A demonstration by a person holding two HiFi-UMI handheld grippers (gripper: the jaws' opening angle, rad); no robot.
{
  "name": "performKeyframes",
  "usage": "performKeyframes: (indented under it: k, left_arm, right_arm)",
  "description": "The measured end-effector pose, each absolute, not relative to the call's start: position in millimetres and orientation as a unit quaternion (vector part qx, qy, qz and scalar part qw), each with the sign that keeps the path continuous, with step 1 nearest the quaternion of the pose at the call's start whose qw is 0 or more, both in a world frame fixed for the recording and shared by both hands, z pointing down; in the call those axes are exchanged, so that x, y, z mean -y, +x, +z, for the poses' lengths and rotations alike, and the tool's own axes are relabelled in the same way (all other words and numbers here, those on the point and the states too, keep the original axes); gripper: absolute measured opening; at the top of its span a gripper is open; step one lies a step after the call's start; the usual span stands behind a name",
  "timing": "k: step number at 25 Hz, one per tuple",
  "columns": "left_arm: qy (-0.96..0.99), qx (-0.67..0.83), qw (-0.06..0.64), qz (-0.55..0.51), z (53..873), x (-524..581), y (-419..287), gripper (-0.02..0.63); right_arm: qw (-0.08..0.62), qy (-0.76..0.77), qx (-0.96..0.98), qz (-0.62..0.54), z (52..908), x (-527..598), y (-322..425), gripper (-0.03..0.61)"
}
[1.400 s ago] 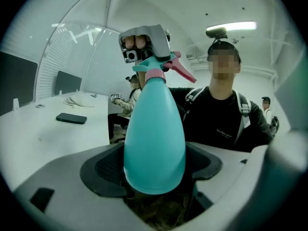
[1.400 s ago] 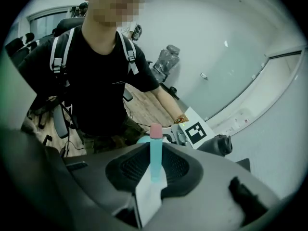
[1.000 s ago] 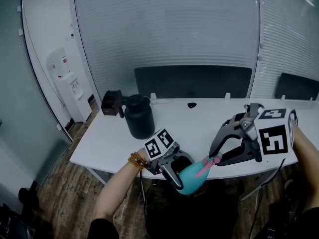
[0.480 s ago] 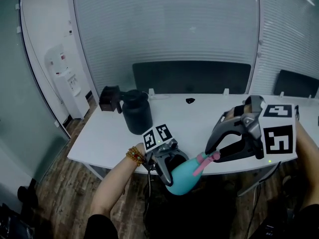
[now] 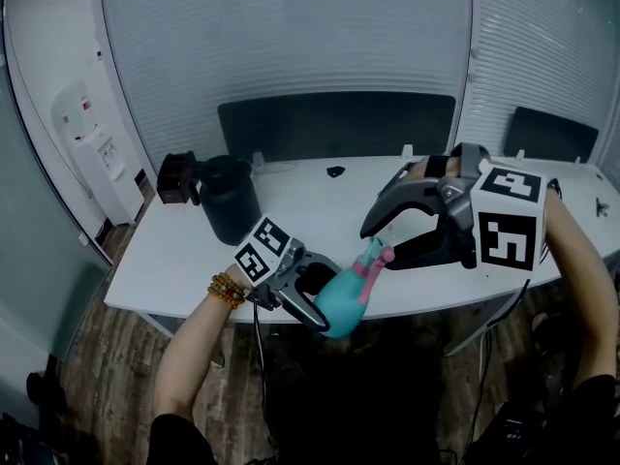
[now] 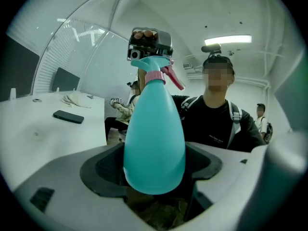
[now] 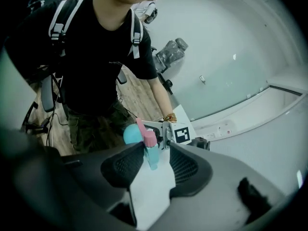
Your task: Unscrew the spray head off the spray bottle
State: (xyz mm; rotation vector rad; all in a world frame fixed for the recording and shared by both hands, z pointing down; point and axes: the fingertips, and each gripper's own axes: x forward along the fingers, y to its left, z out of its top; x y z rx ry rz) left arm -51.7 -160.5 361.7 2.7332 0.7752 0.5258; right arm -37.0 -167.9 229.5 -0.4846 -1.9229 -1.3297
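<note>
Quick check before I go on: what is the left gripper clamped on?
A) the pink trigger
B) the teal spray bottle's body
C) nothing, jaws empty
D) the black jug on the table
B: in the left gripper view, the left gripper has its jaws closed on either side of the lower body of the teal spray bottle.

This is an office, most likely a meeting room. A long white table has dark chairs behind it. Slatted blinds cover the walls, and what looks like a water dispenser stands in the corner on the wood floor. A phone lies on the table under a strip light.
</note>
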Motion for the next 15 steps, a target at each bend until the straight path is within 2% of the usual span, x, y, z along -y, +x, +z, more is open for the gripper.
performKeyframes:
  k: [4, 10, 12, 15]
  left_arm:
    - [0.963, -0.188, 0.085, 0.173, 363.9, 192.3, -54.1, 0.380]
    - [0.987, 0.058, -0.017, 0.150, 353.8, 274.1, -57.7, 0.380]
    - [0.981, 0.164, -0.018, 0.103, 336.4, 305.8, -65.5, 0.380]
    - [0.966, 0.253, 0.029, 0.039, 317.3, 333.4, -77.1, 0.380]
  right_arm:
    - [0.359, -0.156, 0.780, -0.488, 214.7, 182.0, -35.0, 0.169]
    - [0.255, -0.076, 0.894, -0.360, 177.2, 223.4, -30.3, 0.169]
    - [0.203, -0.037, 0.918, -0.339, 155.4, 239.4, -25.8, 0.169]
    - [0.129, 0.018, 0.941, -0.314, 125.9, 263.9, -15.3, 0.167]
